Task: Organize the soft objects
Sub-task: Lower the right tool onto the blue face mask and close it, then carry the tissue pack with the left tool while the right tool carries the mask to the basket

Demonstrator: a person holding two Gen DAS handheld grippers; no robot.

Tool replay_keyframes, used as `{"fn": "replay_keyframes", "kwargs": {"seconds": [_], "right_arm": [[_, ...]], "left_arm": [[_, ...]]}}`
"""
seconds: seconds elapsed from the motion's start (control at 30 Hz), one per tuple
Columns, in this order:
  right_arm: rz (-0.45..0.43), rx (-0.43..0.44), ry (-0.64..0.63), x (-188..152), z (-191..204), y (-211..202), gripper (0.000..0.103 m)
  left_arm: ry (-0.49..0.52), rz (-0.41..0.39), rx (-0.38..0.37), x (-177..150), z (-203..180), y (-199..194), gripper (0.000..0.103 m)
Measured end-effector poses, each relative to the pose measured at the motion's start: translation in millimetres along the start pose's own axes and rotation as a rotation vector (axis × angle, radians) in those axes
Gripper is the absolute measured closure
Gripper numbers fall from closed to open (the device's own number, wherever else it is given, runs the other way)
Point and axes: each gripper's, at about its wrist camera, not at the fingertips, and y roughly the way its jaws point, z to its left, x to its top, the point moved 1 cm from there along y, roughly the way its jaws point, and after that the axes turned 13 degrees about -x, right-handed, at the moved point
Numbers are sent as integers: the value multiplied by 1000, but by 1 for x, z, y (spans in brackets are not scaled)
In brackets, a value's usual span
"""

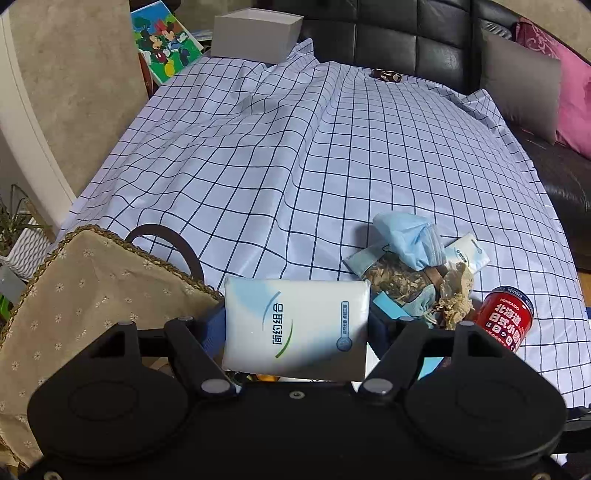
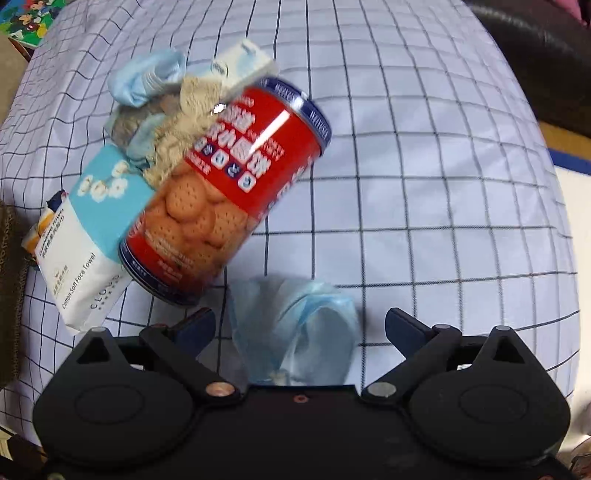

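My left gripper (image 1: 295, 325) is shut on a white tissue pack (image 1: 295, 328), held above the table beside a lined woven basket (image 1: 92, 295) at the left. My right gripper (image 2: 299, 325) is open, its fingers wide apart, with a crumpled blue face mask (image 2: 295, 328) lying loose between them. A pile of soft things sits on the checked cloth: another blue mask (image 1: 410, 240) (image 2: 147, 77), a small tissue pack (image 1: 469, 254) (image 2: 240, 62), a beige rag (image 1: 454, 295) (image 2: 184, 122) and a face towel pack (image 2: 92, 236).
A red biscuit can (image 2: 225, 184) (image 1: 506, 317) lies tilted next to the pile. The checked tablecloth (image 1: 295, 147) covers the table. A white box (image 1: 255, 35) and a cartoon picture (image 1: 164, 38) stand at the far edge. A black sofa with cushions (image 1: 524, 81) lies behind.
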Motion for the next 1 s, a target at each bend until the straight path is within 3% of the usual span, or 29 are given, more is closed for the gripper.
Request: {"fn": "replay_keyframes", "kwargs": {"seconds": [0.1, 0.17, 0.3, 0.7, 1.0], "right_arm": [[-36, -41, -66, -4, 11, 2, 17], [-46, -71, -118, -8, 22, 3, 33], [-71, -98, -183, -14, 32, 0, 54], [-159, -61, -111, -6, 11, -50, 59], [-255, 57, -73, 4, 26, -97, 60]], "left_arm": [[0, 2, 3, 0, 0, 1, 35], [-3, 7, 2, 0, 1, 2, 35], [-5, 8, 3, -1, 1, 2, 35], [-24, -30, 18, 6, 9, -15, 35], [-60, -83, 84, 11, 39, -40, 34]]}}
